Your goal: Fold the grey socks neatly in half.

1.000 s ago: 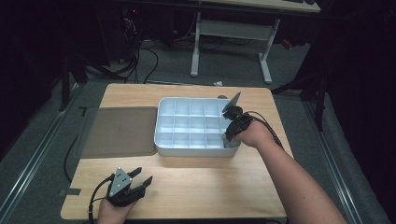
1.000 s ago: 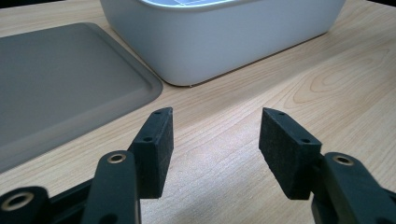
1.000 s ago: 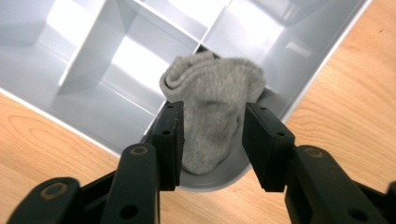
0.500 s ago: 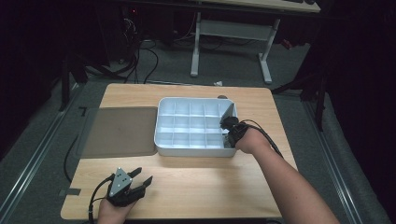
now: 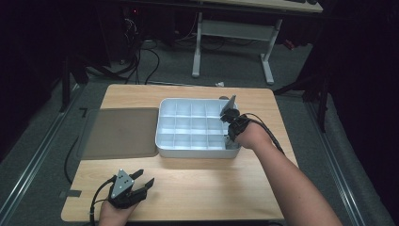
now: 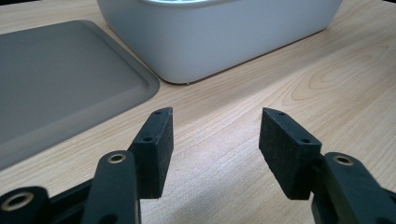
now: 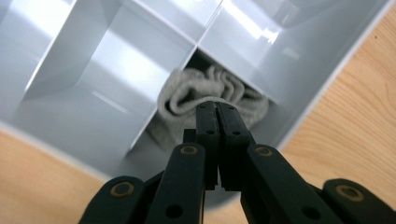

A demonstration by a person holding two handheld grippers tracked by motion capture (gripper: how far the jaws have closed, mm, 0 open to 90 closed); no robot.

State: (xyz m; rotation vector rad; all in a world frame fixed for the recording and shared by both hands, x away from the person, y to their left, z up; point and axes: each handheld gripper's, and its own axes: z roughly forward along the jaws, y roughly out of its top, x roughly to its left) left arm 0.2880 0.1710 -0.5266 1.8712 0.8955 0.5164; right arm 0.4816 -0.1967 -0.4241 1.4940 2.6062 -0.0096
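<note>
Right gripper view: the right gripper (image 7: 218, 108) has just clamped shut on the grey cloth (image 7: 212, 95) in a corner cell of the white tray (image 7: 70, 56). Next move, probably: lift straight up. Left gripper (image 6: 215, 135) rests released.

The right gripper (image 7: 217, 106) now sits lower, at the near right corner compartment of the white divided tray (image 5: 195, 150), no longer raised over it. Its jaws, apart earlier, are pressed together at a folded grey cloth (image 7: 187, 100).
</note>
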